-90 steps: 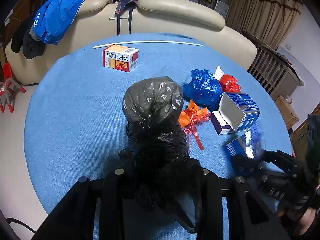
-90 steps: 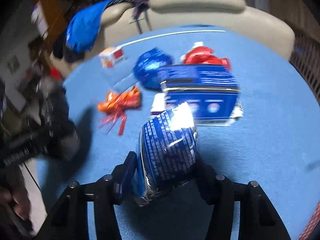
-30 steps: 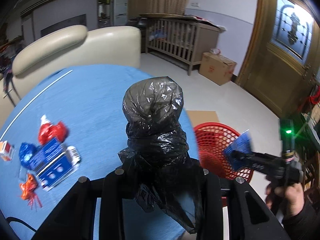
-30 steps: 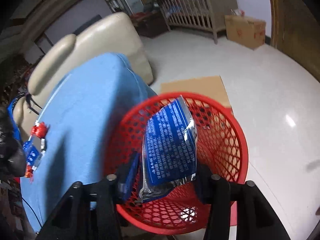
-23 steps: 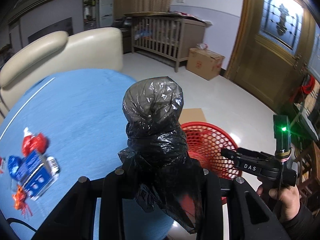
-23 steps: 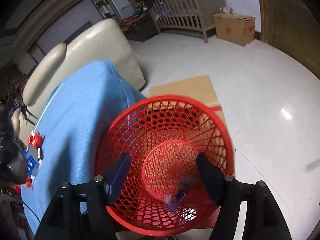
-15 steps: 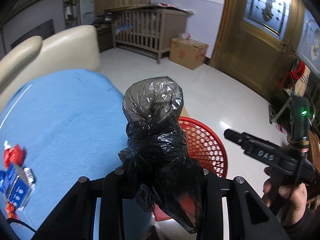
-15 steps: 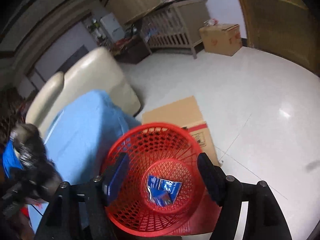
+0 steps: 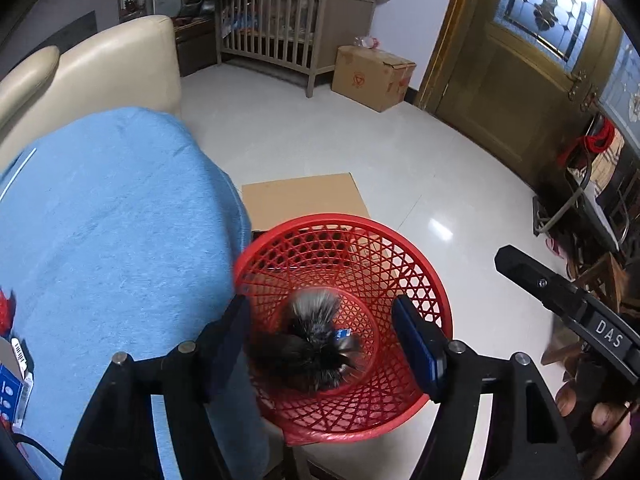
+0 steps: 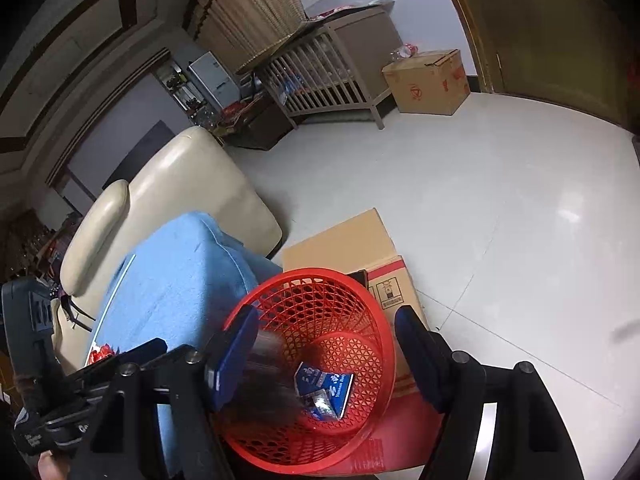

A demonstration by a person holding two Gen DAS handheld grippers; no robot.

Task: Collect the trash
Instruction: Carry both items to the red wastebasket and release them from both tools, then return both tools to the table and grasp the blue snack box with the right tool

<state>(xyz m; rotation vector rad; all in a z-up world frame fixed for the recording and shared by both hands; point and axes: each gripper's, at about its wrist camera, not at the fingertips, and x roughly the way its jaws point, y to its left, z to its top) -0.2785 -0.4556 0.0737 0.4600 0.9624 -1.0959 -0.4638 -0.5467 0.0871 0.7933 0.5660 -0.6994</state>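
Observation:
My left gripper (image 9: 322,334) is open and empty above the red mesh basket (image 9: 432,304). The black trash bag (image 9: 310,344) is blurred in motion inside the basket, below the fingers. In the right wrist view my right gripper (image 10: 326,354) is open and empty over the same basket (image 10: 372,312). The blue foil packet (image 10: 324,388) lies on the basket's bottom, and the black bag (image 10: 268,376) shows as a dark blur at the basket's left side. The left gripper's body (image 10: 100,376) shows at lower left.
The blue-covered round table (image 9: 100,216) is left of the basket, with red and blue trash (image 9: 10,364) at its far left edge. Flat cardboard (image 9: 304,196) lies on the floor behind the basket. A cream sofa (image 10: 172,196), a crib (image 9: 276,40) and a cardboard box (image 9: 372,72) stand beyond.
My left gripper has opened and let go of the black bag, which drops into the basket. Earlier my right gripper released the blue packet into the basket and lifted back.

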